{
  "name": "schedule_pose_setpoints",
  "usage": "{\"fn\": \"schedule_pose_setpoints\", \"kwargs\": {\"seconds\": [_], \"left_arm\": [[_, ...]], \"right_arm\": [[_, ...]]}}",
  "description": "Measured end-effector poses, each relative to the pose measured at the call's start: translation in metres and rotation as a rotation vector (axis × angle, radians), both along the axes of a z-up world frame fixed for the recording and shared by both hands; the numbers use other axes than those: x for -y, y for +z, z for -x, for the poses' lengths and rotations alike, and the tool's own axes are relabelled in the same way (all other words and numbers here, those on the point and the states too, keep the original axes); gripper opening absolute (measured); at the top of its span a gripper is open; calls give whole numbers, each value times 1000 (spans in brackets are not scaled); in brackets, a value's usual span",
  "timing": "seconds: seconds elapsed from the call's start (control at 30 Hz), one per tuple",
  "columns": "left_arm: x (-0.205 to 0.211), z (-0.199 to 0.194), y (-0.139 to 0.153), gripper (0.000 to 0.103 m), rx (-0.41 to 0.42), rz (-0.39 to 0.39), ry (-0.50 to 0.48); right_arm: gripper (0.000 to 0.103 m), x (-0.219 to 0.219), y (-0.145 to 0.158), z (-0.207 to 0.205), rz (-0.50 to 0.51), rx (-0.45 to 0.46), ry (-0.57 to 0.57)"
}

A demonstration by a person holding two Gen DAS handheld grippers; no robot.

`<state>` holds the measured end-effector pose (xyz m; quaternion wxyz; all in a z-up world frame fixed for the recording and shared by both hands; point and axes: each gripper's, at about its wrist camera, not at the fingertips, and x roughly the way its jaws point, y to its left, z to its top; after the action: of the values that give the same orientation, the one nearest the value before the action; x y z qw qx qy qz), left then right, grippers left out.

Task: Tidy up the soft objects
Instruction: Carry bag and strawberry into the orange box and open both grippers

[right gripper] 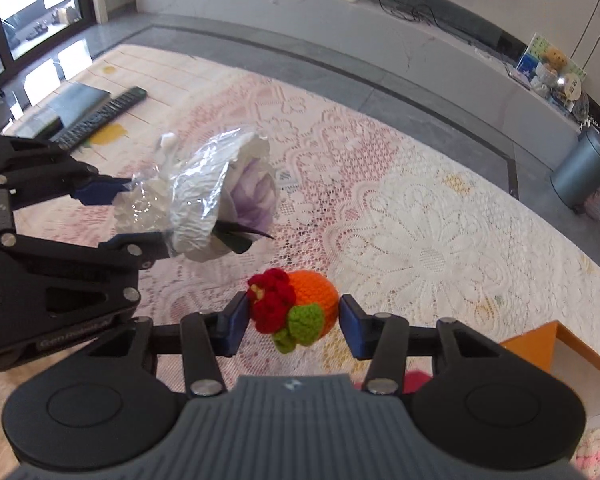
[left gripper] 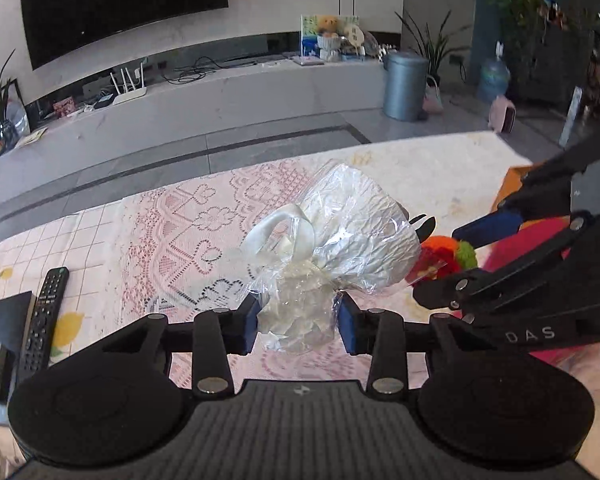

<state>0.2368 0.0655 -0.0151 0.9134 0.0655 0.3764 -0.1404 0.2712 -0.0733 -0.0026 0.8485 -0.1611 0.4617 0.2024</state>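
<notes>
While your left gripper (left gripper: pixel 298 322) pinches the wrapped flower (left gripper: pixel 340 236) by its stem end, bloom toward 1 o'clock, your right gripper (right gripper: pixel 294 320) brackets the crochet orange (right gripper: pixel 300 306), nearest the orange box (right gripper: pixel 540 344) at 4 o'clock.

Both wrist views share the lace tablecloth (left gripper: pixel 204 216) closely.

Pink-and-white lace tablecloth (right gripper: pixel 400 216) with floral openwork. Crocheted orange ball (right gripper: pixel 314 300) bearing red flower and green leaves. Wrapped flower (right gripper: pixel 248 192), pale purple petals (silvery-white crinkled wrap, clear cellophane, white ribbon). Black remote control (left gripper: pixel 44 316). Gripper pads (right gripper: pixel 236 320) blue, frames black.
</notes>
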Motion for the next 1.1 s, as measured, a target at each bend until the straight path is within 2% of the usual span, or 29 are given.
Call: {"fn": "schedule_pose_setpoints", "kwargs": {"seconds": [0.2,0.47,0.6,0.9,1.1], "left_arm": [[24,24,31,45,3,100,-20],[82,41,49,45,10,146,-106],[111,38,52,45,-15,184,-150],[185,23,54,45,-64,209,-264],[231,6,43,45,-130,252,-318]], "right_arm": [[48,37,38,42,-29,79,-6],[48,109,69,84,-18,138,-83],[48,151,74,97,1,153,-149],[48,233,81,112,57,182,-284],[49,301,79,101,-3,144,-437]]}}
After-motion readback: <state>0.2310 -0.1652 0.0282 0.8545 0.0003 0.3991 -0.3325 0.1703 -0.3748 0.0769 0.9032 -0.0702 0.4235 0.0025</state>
